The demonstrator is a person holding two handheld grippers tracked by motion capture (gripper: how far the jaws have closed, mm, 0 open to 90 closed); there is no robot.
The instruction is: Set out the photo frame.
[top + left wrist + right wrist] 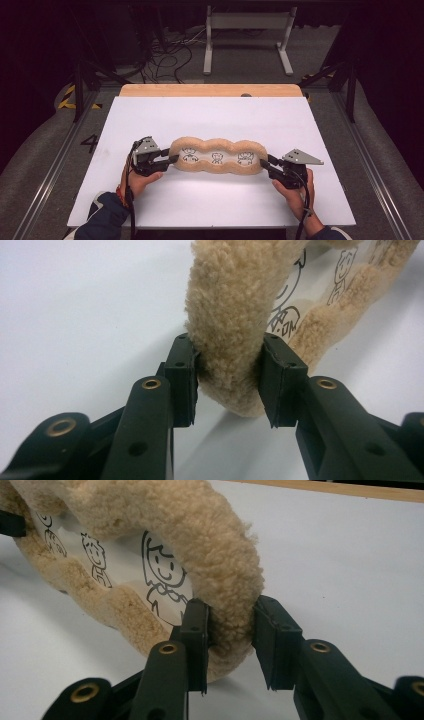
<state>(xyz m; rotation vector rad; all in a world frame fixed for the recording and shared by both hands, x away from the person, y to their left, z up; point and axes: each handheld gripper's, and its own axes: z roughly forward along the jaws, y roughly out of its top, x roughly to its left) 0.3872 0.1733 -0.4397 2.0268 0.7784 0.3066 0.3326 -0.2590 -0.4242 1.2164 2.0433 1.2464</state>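
Fingers of left gripper [172,159] and right gripper [265,162] clamped on fleecy cover [218,142] ends (underside hidden)

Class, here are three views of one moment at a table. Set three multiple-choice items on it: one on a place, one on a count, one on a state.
1. Where do the tongs grip the fluffy tan pouch?
A. both at its middle
B. one at each end
C. both at one end

2. How many cartoon figures show in its clear window?
A. two
B. three
C. five

3. How are the left tongs?
A. shut on the plush rim
B. wide open above it
C. lying on the table

Answers: 1 B, the left tongs and right tongs pinch opposite ends in the high view. 2 B, three drawings in a row. 3 A, plush is squeezed between the jaws.
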